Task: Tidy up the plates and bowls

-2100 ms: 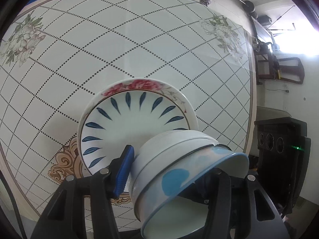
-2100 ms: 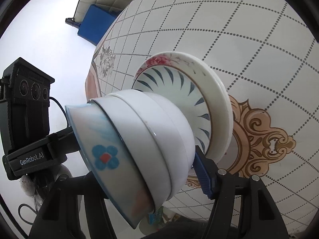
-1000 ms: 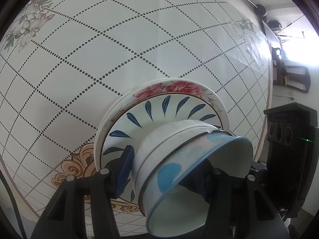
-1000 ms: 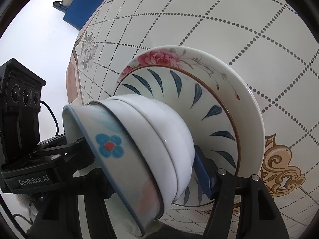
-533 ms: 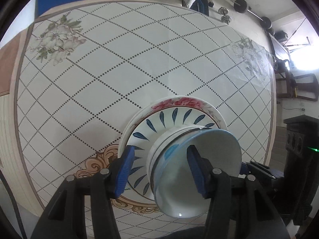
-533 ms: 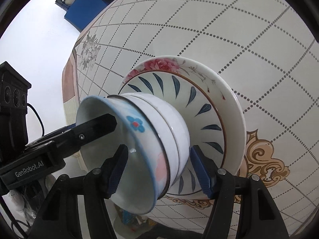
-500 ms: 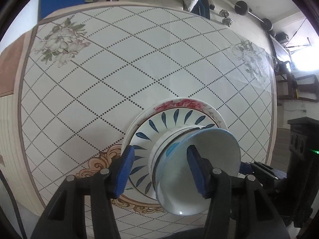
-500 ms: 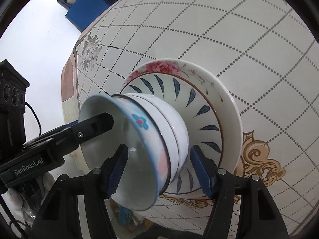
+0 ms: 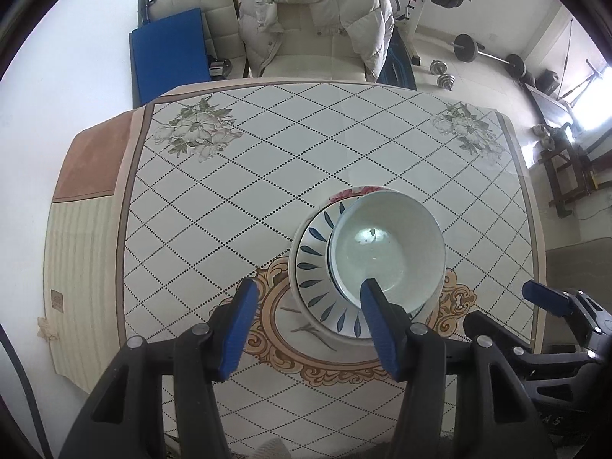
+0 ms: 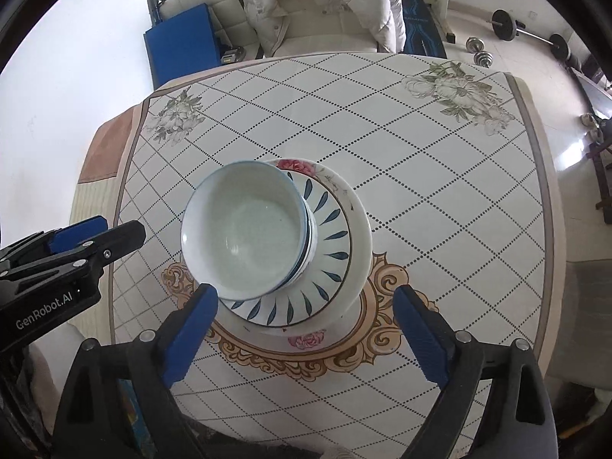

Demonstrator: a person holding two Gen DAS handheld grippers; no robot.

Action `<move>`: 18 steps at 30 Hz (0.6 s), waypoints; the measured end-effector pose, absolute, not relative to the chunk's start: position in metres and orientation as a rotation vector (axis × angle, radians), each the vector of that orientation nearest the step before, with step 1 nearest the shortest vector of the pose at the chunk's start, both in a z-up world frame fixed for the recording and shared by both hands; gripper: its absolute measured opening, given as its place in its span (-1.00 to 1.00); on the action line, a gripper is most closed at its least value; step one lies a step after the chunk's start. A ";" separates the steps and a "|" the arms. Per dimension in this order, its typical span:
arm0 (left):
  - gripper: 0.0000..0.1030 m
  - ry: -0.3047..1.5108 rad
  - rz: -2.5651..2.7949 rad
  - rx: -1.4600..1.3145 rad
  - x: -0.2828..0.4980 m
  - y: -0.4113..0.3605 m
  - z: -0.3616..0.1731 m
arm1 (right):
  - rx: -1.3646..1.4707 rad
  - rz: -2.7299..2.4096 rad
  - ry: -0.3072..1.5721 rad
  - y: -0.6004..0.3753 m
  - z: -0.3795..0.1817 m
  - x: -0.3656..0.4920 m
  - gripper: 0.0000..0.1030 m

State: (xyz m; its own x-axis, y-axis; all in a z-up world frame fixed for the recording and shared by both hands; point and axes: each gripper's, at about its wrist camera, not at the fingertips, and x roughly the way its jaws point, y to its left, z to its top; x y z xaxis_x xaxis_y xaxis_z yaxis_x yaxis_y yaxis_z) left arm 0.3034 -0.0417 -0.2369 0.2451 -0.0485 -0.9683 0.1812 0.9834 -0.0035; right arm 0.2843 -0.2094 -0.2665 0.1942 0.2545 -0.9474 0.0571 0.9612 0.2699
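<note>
A stack of bowls with a blue-rimmed bowl on top stands on a blue-leaf plate, which lies on a larger rose-patterned plate. The bowl stack and the blue-leaf plate also show in the right wrist view. My left gripper is open and empty, raised above the stack's near left side. My right gripper is open and empty, raised above the stack's near side. Each gripper shows at the edge of the other's view.
The tiled table has flower prints at its far corners and a gold ornament under the plates. A chair with a white padded jacket stands behind it, beside a blue mat. Weights lie on the floor.
Both grippers have let go of the bowl stack, opened and pulled up and back. The stack now stands upright on the plates, where it was tilted before.
</note>
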 end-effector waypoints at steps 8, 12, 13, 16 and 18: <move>0.67 1.157 -0.171 0.121 0.264 -0.030 -0.197 | 0.199 0.041 1.234 -0.206 -0.209 0.233 1.00; 0.90 1.093 -0.173 0.126 0.249 -0.024 -0.178 | 0.178 -0.013 1.156 -0.200 -0.181 0.214 1.00; 0.92 1.080 -0.175 0.128 0.245 -0.023 -0.174 | 0.188 -0.024 1.143 -0.199 -0.176 0.209 1.00; 0.92 1.053 -0.190 0.123 0.233 -0.018 -0.164 | 0.187 -0.062 1.107 -0.196 -0.158 0.196 1.00; 0.92 1.040 -0.199 0.120 0.224 -0.015 -0.157 | 0.189 -0.076 1.088 -0.192 -0.148 0.186 1.00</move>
State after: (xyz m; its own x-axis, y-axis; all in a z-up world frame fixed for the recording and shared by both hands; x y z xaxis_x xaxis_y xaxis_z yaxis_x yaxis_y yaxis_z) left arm 0.2241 -0.0150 -0.1570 0.4900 -0.1070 -0.8651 0.2201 0.9755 0.0040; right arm 0.1859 -0.1917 -0.1476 0.4638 0.0313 -0.8854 0.1540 0.9813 0.1154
